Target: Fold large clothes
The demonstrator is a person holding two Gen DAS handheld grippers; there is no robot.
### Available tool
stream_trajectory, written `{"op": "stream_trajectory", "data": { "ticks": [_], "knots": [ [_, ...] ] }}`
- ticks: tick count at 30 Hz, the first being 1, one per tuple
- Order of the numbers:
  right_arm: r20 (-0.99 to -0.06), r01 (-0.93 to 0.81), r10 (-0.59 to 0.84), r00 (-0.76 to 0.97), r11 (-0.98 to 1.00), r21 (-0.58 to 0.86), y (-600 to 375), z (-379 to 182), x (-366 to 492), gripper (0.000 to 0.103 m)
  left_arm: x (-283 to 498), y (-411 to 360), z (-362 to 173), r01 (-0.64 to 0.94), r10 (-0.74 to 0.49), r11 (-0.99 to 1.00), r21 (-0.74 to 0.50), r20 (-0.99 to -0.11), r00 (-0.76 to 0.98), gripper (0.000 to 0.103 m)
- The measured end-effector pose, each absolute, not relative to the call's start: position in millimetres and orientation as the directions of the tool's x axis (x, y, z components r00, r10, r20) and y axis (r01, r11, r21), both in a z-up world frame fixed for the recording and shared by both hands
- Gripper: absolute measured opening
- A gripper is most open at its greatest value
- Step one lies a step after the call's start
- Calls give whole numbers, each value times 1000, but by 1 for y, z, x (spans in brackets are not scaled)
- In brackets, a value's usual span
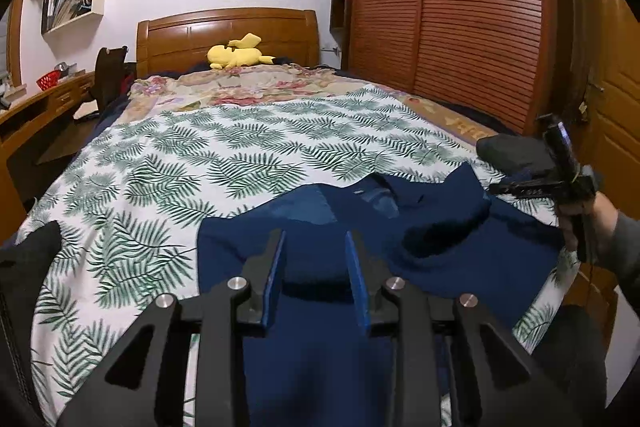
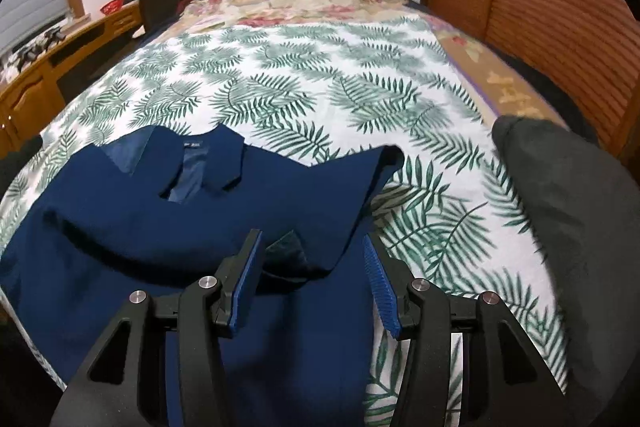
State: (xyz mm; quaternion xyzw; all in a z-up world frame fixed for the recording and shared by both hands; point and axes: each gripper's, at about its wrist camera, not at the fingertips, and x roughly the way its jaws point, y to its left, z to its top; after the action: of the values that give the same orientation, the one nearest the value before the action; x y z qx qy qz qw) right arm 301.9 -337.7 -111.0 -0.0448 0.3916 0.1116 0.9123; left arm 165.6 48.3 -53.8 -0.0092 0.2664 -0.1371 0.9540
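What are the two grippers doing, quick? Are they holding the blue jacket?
Left gripper: open, holding nothing, fingers above the navy jacket.
Right gripper: open, holding nothing, over the jacket's edge.

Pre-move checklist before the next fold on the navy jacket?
1. Dark navy blue jacket lies on the fern-print bedsheet, collar away from the grippers: ok.
2. Jacket flat: not ok, a bunched fold at mid-body.
3. Left gripper open over the cloth, nothing pinched: ok.
4. Right gripper open at the jacket's right edge, nothing pinched: ok.
5. Dark grey cushion clear of the jacket: ok.
6. Near hem: cannot tell.
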Motion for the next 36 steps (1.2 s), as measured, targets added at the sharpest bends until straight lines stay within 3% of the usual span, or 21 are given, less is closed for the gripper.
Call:
{"op": "stream_trajectory", "data": {
  "ticks": [19,24,25,26,27,36],
  "knots": [
    [-778,-173,239,581,970,169,-344,-115,340,49,164,35,-56,283,-278,957,-71,-514,811,29],
    [-810,-226,269,521,959,173,-324,-123,338,38,164,35,-55,284,-277,957,-66,-512,813,29],
    [-815,-238,266,514,958,163,-319,-125,337,30,165,35,-55,284,-276,957,-64,-513,813,29],
    [-819,-254,269,507,955,156,-315,-125,337,14,165,35,-55,284,-274,957,-62,-514,813,29],
    [-821,-277,275,500,949,149,-309,-126,336,7,165,35,-55,284,-273,957,-60,-515,813,29],
    [-695,-389,277,664,921,-5,-254,-72,340,4,163,37,-55,274,-265,960,-59,-511,818,29]
  ]
}}
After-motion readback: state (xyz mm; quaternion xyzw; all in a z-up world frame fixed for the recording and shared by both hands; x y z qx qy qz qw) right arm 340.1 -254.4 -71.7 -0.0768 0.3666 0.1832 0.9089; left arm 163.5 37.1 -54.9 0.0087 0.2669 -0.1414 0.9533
